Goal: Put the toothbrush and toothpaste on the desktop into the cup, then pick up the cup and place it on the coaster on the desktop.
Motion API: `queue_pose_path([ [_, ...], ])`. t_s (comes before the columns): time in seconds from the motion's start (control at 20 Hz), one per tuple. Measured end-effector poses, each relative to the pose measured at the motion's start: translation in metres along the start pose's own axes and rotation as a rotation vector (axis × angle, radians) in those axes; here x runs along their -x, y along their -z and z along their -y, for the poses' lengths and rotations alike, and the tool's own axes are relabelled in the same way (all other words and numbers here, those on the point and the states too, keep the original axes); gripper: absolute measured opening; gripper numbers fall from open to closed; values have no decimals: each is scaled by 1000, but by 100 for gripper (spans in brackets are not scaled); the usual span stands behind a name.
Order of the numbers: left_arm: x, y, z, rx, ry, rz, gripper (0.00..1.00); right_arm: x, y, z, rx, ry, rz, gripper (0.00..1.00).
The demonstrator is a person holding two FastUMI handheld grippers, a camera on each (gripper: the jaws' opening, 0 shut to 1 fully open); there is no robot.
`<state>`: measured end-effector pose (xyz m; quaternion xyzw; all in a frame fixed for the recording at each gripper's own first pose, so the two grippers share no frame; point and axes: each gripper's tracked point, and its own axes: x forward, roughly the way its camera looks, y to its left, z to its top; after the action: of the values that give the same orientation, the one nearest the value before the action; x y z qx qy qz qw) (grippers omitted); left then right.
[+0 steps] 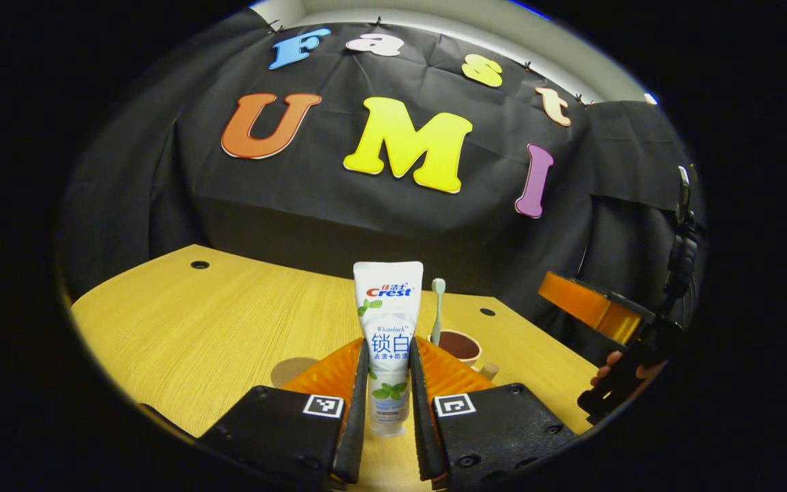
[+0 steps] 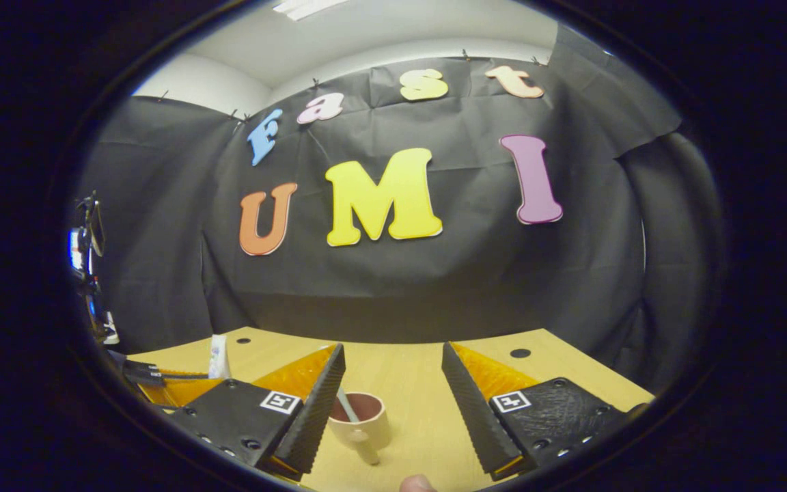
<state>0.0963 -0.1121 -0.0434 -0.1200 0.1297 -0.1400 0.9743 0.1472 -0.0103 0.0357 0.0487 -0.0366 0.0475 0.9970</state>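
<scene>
Left fingers [image 1: 361, 383] pinch the upright tube [image 1: 388, 342]; the cup [image 1: 460, 347], brush [image 1: 438, 309] inside, sits just ahead-right. Right gripper [image 2: 393, 389], fingers spread, hovers over that cup.

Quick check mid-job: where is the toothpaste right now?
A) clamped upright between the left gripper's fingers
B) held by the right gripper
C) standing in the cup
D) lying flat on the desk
A: in the left gripper view the toothpaste stands upright between the left gripper fingers, both pressing its sides; the cup behind holds just the toothbrush, and the right gripper is open above the cup.
</scene>
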Motion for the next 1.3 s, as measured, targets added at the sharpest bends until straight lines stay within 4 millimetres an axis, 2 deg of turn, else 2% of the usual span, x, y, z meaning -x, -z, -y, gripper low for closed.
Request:
queue_pose_path([
  [0.25,-34,-45,38,-56,46,144,34,22,1,31,-22,25,4,87],
  [0.4,-51,-57,65,-19,132,224,34,29,3,42,-38,28,6,90],
  [0.5,-66,-54,75,9,164,234,34,33,7,50,-43,35,3,93],
  [0.55,-72,-48,74,-1,158,222,34,36,10,54,-48,39,-1,99],
  [0.8,-88,-26,72,-30,141,209,34,37,21,73,-87,61,-19,95],
  [0.85,-89,-21,71,-35,134,205,34,36,24,73,-95,60,-28,92],
  [0.9,-90,-17,69,-41,122,197,34,37,25,72,-98,59,-34,95],
  [1.05,-95,1,65,-64,102,152,36,38,30,68,-82,49,-49,95],
  [1.15,-94,12,66,-82,107,120,40,39,31,62,-73,40,-59,95],
  [1.2,-91,10,66,-98,106,130,41,39,32,59,-68,35,-67,92],
  [1.25,-88,3,69,-111,114,144,41,39,33,56,-60,30,-78,95],
  [1.3,-85,0,70,-124,114,158,56,39,33,53,-50,22,-91,95],
])
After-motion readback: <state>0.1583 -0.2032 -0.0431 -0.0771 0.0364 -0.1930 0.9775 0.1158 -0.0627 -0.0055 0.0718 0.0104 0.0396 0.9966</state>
